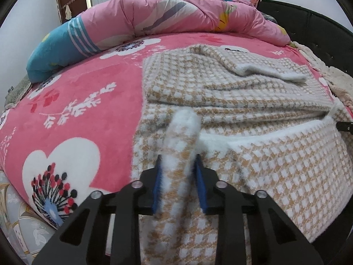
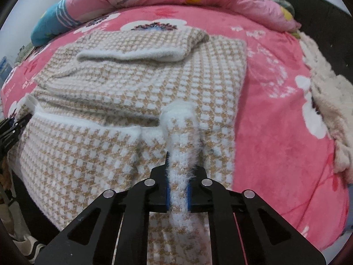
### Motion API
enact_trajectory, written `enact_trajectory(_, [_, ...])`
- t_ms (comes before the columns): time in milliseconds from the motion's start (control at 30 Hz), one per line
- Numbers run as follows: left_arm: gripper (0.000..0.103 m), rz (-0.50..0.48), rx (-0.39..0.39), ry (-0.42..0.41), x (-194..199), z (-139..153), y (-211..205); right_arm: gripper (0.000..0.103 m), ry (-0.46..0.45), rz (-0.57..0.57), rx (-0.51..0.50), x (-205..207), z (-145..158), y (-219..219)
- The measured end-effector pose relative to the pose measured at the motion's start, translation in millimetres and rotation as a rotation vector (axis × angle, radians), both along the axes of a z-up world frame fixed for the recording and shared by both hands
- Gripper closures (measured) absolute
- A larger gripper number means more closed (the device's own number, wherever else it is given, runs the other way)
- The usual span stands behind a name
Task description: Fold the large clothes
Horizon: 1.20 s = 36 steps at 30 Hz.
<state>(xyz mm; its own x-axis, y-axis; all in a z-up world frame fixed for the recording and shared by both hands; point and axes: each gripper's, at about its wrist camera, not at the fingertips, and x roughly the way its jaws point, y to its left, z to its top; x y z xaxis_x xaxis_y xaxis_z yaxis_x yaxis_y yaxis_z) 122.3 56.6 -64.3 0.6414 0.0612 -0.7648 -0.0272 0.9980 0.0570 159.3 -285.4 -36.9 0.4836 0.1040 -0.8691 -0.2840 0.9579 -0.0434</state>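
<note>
No writing is showing. The sweater [image 1: 231, 92] is lying across the frame's centre and right on the pink blanket [image 1: 88, 101]. The left gripper [image 1: 178, 172] is pinching its white hem; the right gripper [image 2: 179, 170] is pinching it too. Bare blanket is stretching leftward.

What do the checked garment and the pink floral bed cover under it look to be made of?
Checked garment: apparently a soft, fuzzy knit, perhaps wool or acrylic; stitch rows and fluffy white edge fibres show at the right gripper. Pink floral bed cover: looks like plush fleece, with a matte, velvety nap.
</note>
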Motion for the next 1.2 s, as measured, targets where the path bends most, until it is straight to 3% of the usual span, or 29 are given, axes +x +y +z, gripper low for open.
enact_trajectory(200, [0.091,-0.007,0.029,-0.080,-16,12,-7,0.096,-0.083,0.002,0.003,-19,21,2])
enact_trajectory(800, [0.093,-0.034,0.101,-0.418,-93,97,-21,0.097,-0.387,-0.006,0.048,-76,99,6])
enact_trajectory(1033, [0.094,-0.065,0.114,-0.485,-63,123,-18,0.097,-0.464,-0.001,0.040,-39,124,11])
enact_trajectory(1200, [0.094,-0.081,0.110,-0.482,-2,139,-8,0.097,-0.480,-0.006,0.042,17,130,15])
